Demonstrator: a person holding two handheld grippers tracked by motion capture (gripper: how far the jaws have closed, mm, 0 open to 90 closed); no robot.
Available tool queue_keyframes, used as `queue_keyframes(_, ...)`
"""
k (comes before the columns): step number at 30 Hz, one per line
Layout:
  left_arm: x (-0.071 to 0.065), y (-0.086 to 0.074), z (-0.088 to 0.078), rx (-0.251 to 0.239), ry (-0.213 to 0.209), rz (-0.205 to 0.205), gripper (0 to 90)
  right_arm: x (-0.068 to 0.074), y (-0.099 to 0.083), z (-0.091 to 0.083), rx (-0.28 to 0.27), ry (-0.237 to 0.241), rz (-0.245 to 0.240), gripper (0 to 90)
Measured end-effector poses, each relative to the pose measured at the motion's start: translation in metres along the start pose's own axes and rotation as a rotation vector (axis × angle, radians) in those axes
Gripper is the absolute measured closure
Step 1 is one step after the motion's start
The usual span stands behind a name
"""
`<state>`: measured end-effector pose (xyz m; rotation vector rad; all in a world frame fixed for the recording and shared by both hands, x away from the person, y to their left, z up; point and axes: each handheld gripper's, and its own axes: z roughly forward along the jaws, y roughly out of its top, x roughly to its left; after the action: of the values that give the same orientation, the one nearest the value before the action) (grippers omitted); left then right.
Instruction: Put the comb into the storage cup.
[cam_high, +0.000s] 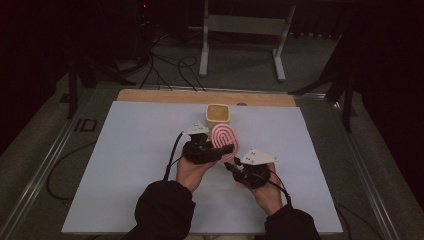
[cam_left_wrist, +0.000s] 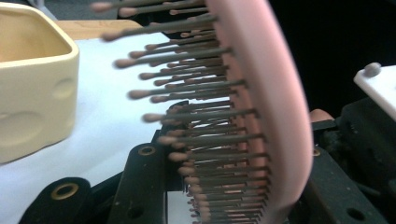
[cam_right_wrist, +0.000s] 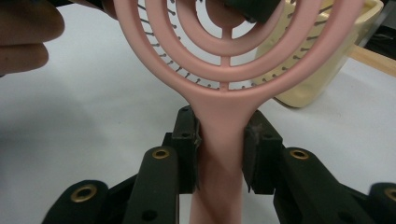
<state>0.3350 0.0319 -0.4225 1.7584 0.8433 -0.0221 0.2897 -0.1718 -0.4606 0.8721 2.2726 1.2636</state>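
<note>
We hold both forearms in from the near edge, meeting mid-bench. The right hand-held gripper clenches the pink hairbrush by its handle. The left hand-held gripper is clamped across the brush head, bristles facing the cream cup. The brush stands tilted above the white sheet, just near the cup; the sheet has wide bare room left and right.

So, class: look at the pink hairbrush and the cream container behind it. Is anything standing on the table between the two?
Nothing visible. The pink hairbrush is held off the table, the right claw on its handle and the left claw at its head; only bare white table cover shows between it and the cream container.
</note>
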Motion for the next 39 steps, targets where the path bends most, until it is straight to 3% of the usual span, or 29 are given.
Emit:
queue_keyframes(11,-0.0032,0.0005,0.0001,-0.009,0.0,0.017,64.5,0.0002,0.0001,0.0001,-0.007,-0.009,0.003,65.7)
queue_keyframes(16,-0.0019,0.0,0.0002,-0.007,0.009,0.016,64.6,0.0,0.0008,0.0017,-0.016,0.02,0.017,42.0)
queue_keyframes(19,-0.0014,-0.0003,-0.0001,-0.008,0.012,0.016,64.6,-0.0005,0.0006,0.0033,-0.015,0.025,0.036,35.4)
queue_keyframes(24,-0.0013,-0.0002,-0.001,-0.012,0.013,0.012,64.6,-0.001,0.0018,0.0005,-0.046,0.003,0.072,16.0)
queue_keyframes(27,-0.0012,0.0,-0.0017,-0.015,0.016,0.013,64.6,-0.0008,0.0021,0.0,-0.048,-0.017,0.07,11.2)
queue_keyframes(32,-0.0008,0.0,-0.0034,-0.022,0.019,0.013,64.5,-0.0006,0.0019,0.0004,-0.046,0.002,0.069,9.5)
queue_keyframes(39,0.0012,-0.0013,-0.006,-0.028,0.024,0.011,64.6,-0.0007,0.0016,-0.0003,-0.04,-0.009,0.055,9.5)
